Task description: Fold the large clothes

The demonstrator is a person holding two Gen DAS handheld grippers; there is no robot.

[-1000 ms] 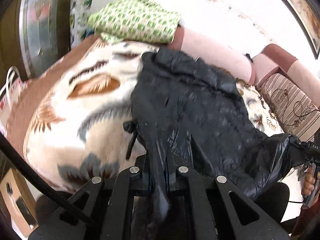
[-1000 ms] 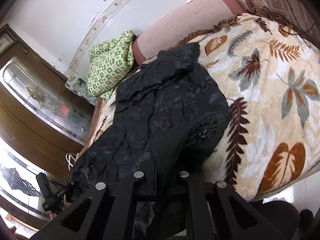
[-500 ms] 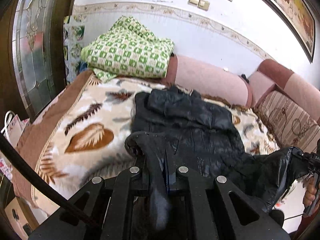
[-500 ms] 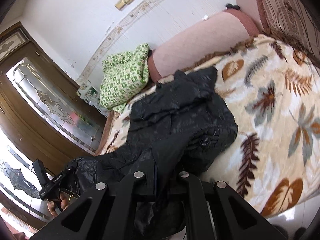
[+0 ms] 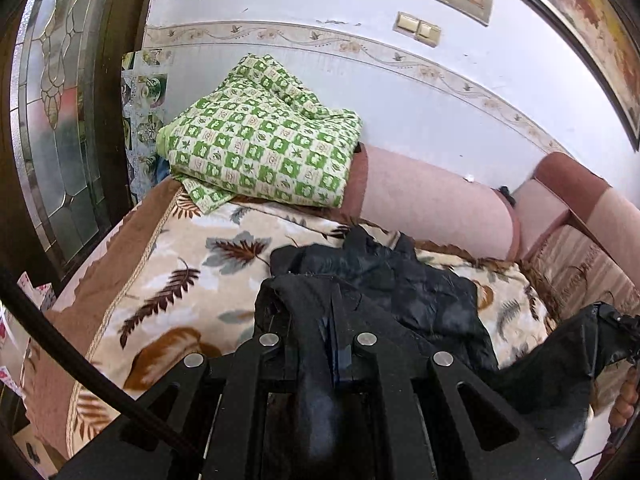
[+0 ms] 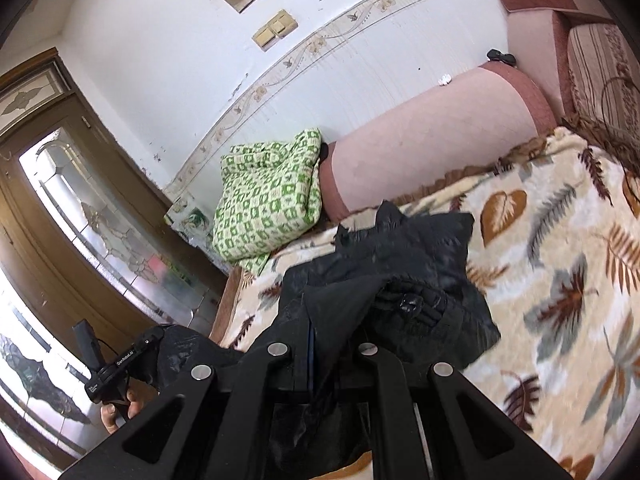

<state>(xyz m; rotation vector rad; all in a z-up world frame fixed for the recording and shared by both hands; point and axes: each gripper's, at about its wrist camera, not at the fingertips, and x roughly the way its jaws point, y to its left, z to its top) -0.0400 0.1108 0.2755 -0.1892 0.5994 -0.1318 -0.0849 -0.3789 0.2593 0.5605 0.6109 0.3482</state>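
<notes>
A black puffer jacket (image 5: pixel 404 288) (image 6: pixel 404 268) lies partly on a leaf-patterned blanket (image 5: pixel 176 280) (image 6: pixel 560 280) over a sofa. Its near edge is lifted off the blanket. My left gripper (image 5: pixel 330 322) is shut on one pinched fold of that edge. My right gripper (image 6: pixel 316 330) is shut on another fold. In the left wrist view the right gripper (image 5: pixel 624 328) shows at the far right with jacket fabric stretched to it. In the right wrist view the left gripper (image 6: pixel 120 364) shows at the lower left, a hand (image 6: pixel 116 408) under it.
A folded green-and-white checked cloth (image 5: pixel 260 148) (image 6: pixel 268 196) rests at the sofa's far end against the pink backrest (image 5: pixel 432 196) (image 6: pixel 432 140). A wooden door with patterned glass (image 5: pixel 52 120) (image 6: pixel 80 220) stands beside the sofa. A white wall with switches (image 5: pixel 418 28) lies behind.
Both grippers have risen and drawn back from the sofa with the jacket's edge. The jacket has bunched up and covers less of the blanket; more wall shows.
</notes>
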